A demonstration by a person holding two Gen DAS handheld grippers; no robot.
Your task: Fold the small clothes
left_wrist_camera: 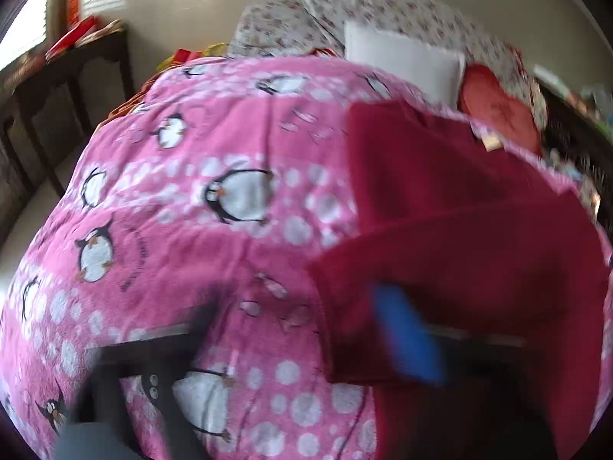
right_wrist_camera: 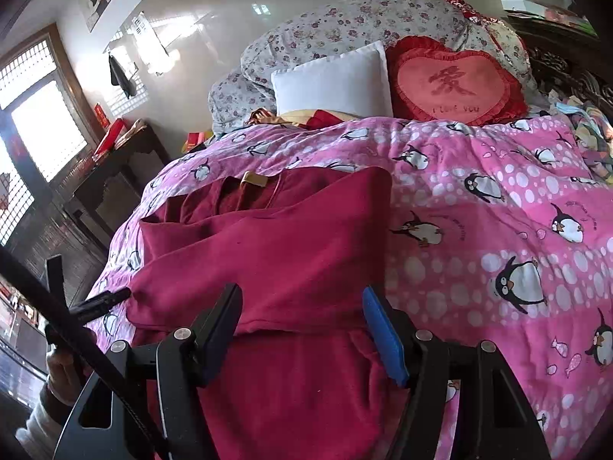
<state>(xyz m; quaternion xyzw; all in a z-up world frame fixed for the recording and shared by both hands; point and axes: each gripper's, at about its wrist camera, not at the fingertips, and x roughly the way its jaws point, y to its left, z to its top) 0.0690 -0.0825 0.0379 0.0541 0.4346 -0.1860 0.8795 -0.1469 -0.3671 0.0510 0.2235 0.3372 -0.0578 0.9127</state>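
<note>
A dark red garment (right_wrist_camera: 276,253) lies partly folded on the pink penguin bedspread (right_wrist_camera: 498,207). My right gripper (right_wrist_camera: 302,310) is open, its black and blue fingers astride the garment's near part. In the left wrist view the garment (left_wrist_camera: 459,222) fills the right side; the frame is blurred. My left gripper (left_wrist_camera: 306,329) is open, with its blue finger (left_wrist_camera: 406,337) over the garment's left edge and its dark finger (left_wrist_camera: 184,345) over the bedspread (left_wrist_camera: 191,191). The left gripper's tip (right_wrist_camera: 103,301) shows by the garment's left edge in the right wrist view.
A white pillow (right_wrist_camera: 333,80), a red heart cushion (right_wrist_camera: 456,84) and a floral quilt (right_wrist_camera: 345,23) lie at the bed's head. A dark side table (right_wrist_camera: 118,176) stands left of the bed. Loose clothes (right_wrist_camera: 590,134) lie at the far right.
</note>
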